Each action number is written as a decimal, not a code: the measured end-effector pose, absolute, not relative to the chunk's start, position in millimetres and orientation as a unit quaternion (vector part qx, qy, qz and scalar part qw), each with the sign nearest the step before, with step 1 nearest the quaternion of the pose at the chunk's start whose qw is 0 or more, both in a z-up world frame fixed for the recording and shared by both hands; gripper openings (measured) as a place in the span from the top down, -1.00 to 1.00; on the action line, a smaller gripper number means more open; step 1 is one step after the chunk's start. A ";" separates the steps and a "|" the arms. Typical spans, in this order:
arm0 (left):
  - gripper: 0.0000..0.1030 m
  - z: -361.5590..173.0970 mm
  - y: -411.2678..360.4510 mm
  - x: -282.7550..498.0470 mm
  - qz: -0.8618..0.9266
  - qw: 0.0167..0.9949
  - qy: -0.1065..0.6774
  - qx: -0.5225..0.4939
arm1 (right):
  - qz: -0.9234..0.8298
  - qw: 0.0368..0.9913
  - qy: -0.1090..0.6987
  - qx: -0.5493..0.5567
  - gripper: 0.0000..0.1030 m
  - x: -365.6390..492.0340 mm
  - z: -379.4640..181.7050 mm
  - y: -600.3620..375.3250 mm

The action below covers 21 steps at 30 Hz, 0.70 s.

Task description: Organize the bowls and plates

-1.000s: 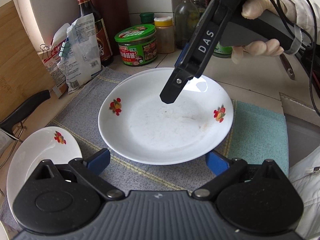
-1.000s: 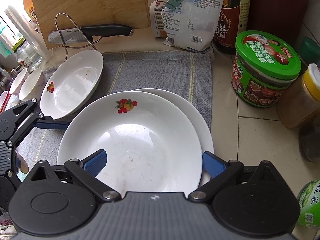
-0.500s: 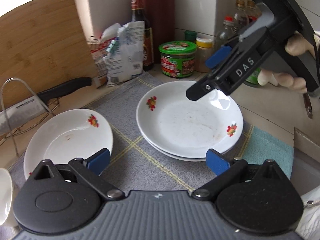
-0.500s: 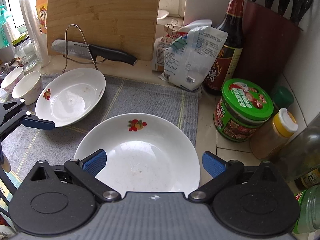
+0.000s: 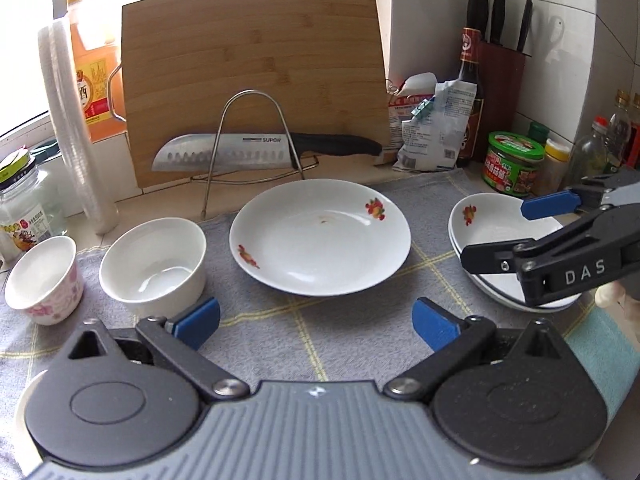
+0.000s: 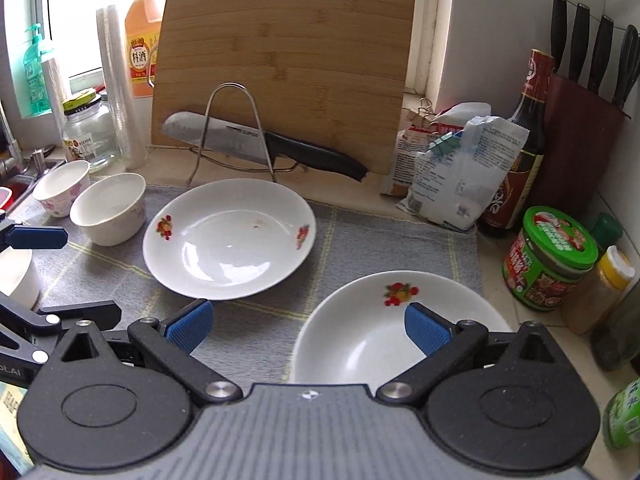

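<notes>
A white plate with fruit prints (image 5: 320,236) lies alone on the grey cloth (image 5: 360,332), straight ahead of my left gripper (image 5: 316,320). That gripper is open and holds nothing. To the right, two more fruit-print plates sit stacked (image 5: 492,220). My right gripper (image 5: 516,232) hovers over them, open and empty. In the right wrist view the stack (image 6: 368,340) lies just under my right gripper (image 6: 307,327), and the single plate (image 6: 230,238) is ahead on the left. A plain white bowl (image 5: 154,264) and a floral cup (image 5: 42,276) stand at the left.
A bamboo cutting board (image 5: 252,76) leans at the back behind a wire rack with a knife (image 5: 224,154). A paper bag (image 6: 460,172), soy bottle (image 6: 524,152), green-lidded jar (image 6: 548,256) and knife block (image 6: 580,128) crowd the right. A glass jar (image 5: 24,200) stands far left.
Both grippers have pulled back and away from the stacked plates. My left gripper has swung left, so the single plate, the bowl and the cup have come into its view.
</notes>
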<state>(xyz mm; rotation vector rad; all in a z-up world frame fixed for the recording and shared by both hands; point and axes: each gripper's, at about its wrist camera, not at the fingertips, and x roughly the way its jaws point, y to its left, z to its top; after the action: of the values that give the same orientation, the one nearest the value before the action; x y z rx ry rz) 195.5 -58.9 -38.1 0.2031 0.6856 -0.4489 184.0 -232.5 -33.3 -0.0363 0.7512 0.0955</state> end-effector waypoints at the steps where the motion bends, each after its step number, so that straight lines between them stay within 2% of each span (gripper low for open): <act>1: -0.98 -39.2 -54.8 193.6 -0.218 0.911 0.336 0.102 | 0.049 0.929 0.365 -0.012 -1.00 182.0 -35.2 -227.1; 9: -0.98 -40.2 -37.0 188.5 -0.182 0.912 0.360 0.080 | 0.074 0.922 0.377 -0.050 -1.00 180.8 -44.8 -204.7; 21: -0.98 -30.2 -70.3 198.9 -0.126 0.912 0.383 0.075 | 0.152 0.918 0.361 -0.069 -1.00 206.5 -56.4 -227.9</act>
<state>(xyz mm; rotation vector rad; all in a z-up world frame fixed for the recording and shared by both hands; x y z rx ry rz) 198.9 -70.3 -30.2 0.1541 0.7893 -0.2599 206.5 -227.9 -56.4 -0.1416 0.7415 0.3130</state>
